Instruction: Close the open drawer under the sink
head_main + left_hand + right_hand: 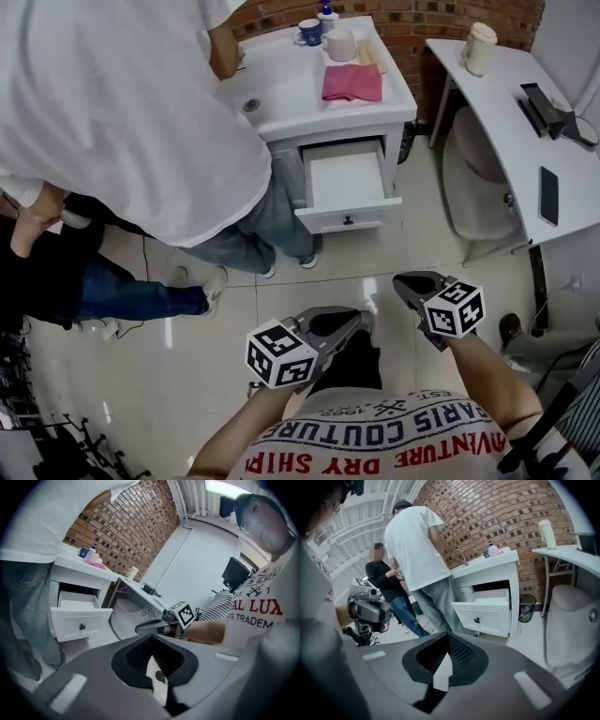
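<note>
The white drawer (347,178) under the sink (281,89) stands pulled out, empty, its front panel with a small dark knob (348,220) facing me. It also shows in the left gripper view as the drawer (79,620) and in the right gripper view as the drawer (485,613). My left gripper (361,323) hangs shut and empty over the floor, well short of the drawer. My right gripper (405,281) is also shut and empty, a little nearer and to the right. The left gripper (151,639) and the right gripper (448,637) hold nothing.
A person in a white shirt (141,122) stands at the sink, just left of the drawer. A pink cloth (352,82) lies on the counter. A white desk (511,122) with a cup (480,47) and a chair (478,187) stand to the right. Another person (56,272) crouches at the left.
</note>
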A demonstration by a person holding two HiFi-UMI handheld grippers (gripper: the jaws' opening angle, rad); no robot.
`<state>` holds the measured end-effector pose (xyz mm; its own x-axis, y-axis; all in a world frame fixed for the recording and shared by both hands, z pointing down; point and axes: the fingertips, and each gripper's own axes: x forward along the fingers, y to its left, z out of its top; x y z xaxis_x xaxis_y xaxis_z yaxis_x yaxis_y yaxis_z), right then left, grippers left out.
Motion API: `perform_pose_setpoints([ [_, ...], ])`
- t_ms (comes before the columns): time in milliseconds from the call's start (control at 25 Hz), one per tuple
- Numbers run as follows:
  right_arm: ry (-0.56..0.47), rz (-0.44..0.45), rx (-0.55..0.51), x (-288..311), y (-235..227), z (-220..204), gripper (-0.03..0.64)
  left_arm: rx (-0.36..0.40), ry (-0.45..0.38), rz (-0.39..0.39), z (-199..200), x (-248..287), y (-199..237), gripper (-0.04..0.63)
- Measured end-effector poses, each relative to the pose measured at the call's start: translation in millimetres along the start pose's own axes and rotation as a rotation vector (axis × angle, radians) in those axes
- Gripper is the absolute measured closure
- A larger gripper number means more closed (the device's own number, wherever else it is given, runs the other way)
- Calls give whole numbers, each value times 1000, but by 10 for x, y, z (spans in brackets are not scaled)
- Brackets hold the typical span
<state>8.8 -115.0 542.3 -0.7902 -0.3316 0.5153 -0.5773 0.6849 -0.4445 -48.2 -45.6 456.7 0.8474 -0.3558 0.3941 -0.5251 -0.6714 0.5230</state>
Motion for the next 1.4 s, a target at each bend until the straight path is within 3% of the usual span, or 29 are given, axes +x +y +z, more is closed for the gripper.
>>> perform_pose_setpoints([
  [240, 8, -76, 57, 825, -804, 177, 611, -51, 13, 16, 10, 146, 828, 614],
  [600, 10, -175, 156, 1389, -1536, 283, 611, -132, 46, -8, 97, 420, 1640, 614],
  [1000, 6, -219, 209, 1593, -1843, 390, 611, -141, 66, -48, 332, 512, 1764, 614],
  [1400, -72, -262, 255, 1736, -2065, 638, 611, -167, 73, -57, 351, 535, 2026, 615],
])
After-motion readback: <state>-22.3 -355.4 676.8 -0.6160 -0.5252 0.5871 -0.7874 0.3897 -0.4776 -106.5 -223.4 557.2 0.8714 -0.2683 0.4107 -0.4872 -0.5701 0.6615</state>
